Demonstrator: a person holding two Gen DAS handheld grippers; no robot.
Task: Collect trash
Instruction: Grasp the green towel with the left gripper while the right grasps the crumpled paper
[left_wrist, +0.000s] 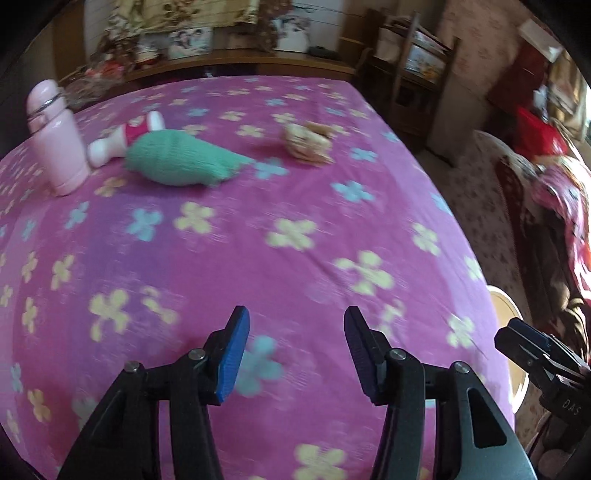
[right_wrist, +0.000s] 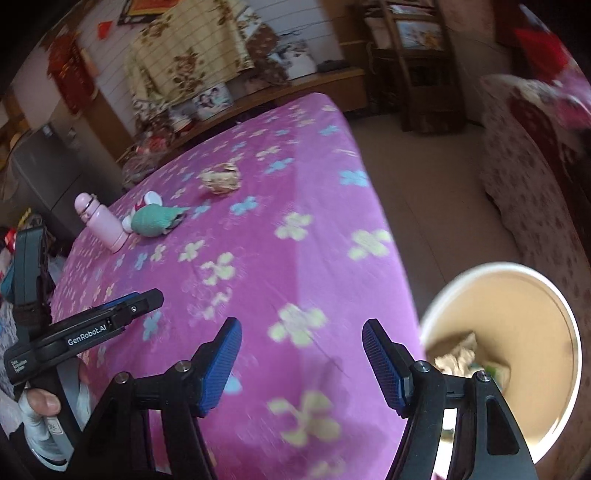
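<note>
- Left wrist view, far left: pink bottle upright on the purple flowered bedspread.
- Just right of it: red-and-white doll lying flat, touching the bottle's base; green knitted item lying across the doll's near end.
- Further right, apart from the green item: crumpled beige paper wad, resting on the bedspread toward the far side of the bed.
- Foreground centre: left gripper above the bedspread, blue-padded fingers spread wide, nothing between them.
- Lower right edge: right gripper seen side-on beyond the bed's edge; finger spacing not readable from this angle.
- Right wrist view, far left: left gripper seen side-on, handle held in a hand at the lower left corner.
- Mid-left, far across the bed: pink bottle standing, green knitted item beside it, doll mostly hidden behind.
- Centre, further back: paper wad alone on the bedspread, well apart from both grippers.
- Foreground centre: right gripper over the bed's near corner, fingers parted wide, holding nothing.
- Lower right, beside the bed on the floor side: round white-rimmed bin, crumpled paper scraps lying at its bottom, partly hidden by the right finger mount.
</note>
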